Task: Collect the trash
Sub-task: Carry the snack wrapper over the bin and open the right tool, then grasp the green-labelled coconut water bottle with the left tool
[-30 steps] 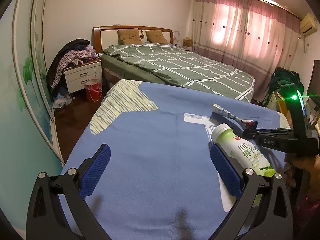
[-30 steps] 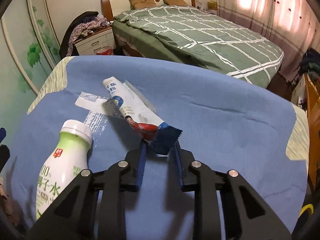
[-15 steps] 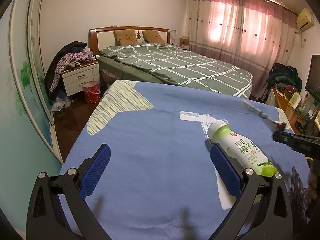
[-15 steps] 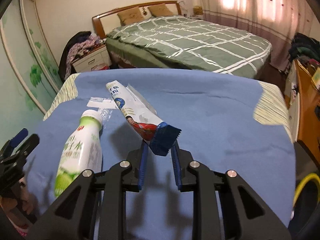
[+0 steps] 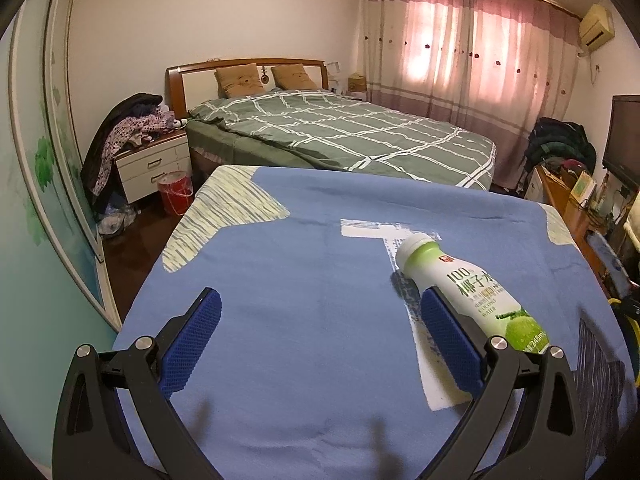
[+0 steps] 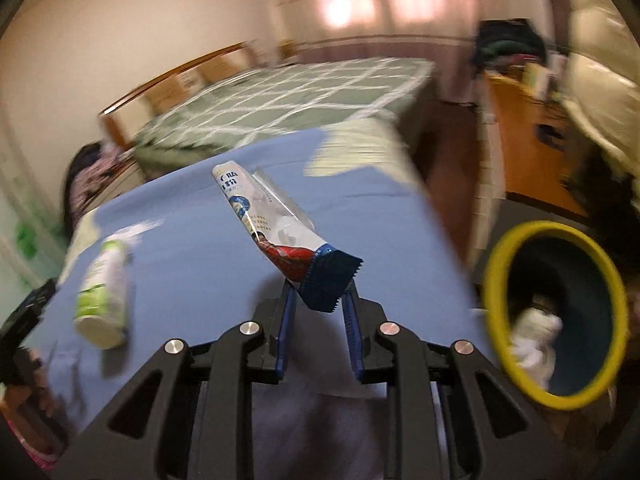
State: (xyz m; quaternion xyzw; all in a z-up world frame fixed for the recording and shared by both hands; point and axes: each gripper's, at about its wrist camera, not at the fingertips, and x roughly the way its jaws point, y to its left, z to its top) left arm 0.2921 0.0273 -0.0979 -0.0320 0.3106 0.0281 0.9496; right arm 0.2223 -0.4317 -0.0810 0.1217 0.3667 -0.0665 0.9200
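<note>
The right gripper has its blue-padded fingers clamped on the dark blue crimped end of a long white, red and blue plastic snack wrapper, and the wrapper sticks up and away from the jaws, lifted clear above the blue cloth-covered table. Just off the table's right edge sits a round dark bin with a yellow rim, with something white and crumpled inside; the wrapper is near it but not over it, and this view is smeared with blur. Over on the left, the left gripper hangs above the cloth with its blue pads spread wide apart, nothing between them. Just outside its right finger lies a white and green plastic coconut-water bottle on its side, cap pointing away, resting partly on a white printed strip of paper. Beyond the table stands a bed with a green checked quilt.
</note>
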